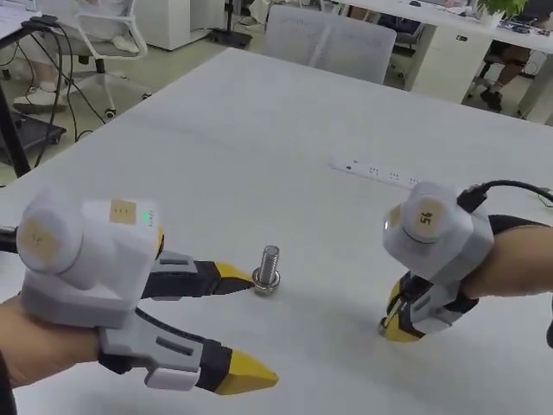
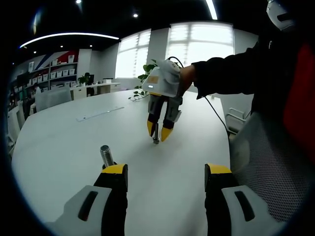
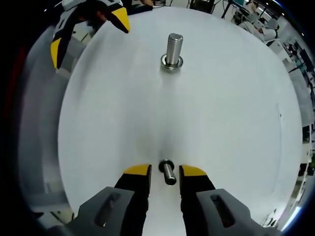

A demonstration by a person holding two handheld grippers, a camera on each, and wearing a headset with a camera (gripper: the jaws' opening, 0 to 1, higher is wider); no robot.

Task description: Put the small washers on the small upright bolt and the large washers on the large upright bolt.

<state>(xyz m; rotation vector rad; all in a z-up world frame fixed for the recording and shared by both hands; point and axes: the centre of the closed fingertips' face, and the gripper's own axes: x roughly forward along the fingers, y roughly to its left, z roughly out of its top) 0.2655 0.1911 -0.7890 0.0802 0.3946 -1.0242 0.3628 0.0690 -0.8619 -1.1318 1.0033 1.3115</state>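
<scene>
Straddling the small bolt (image 3: 167,173) at lower centre, jaws parted, the right hand-held gripper (image 3: 165,170) could topple it by closing off-centre, while the left hand-held gripper (image 2: 166,170) hangs released.

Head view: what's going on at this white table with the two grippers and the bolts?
A person is working at a white table with a handheld gripper in each hand. The right gripper points down, its jaws narrowly open on either side of the small upright bolt. The left gripper is wide open and empty, beside the large upright bolt, which has what looks like a washer at its base.
</scene>
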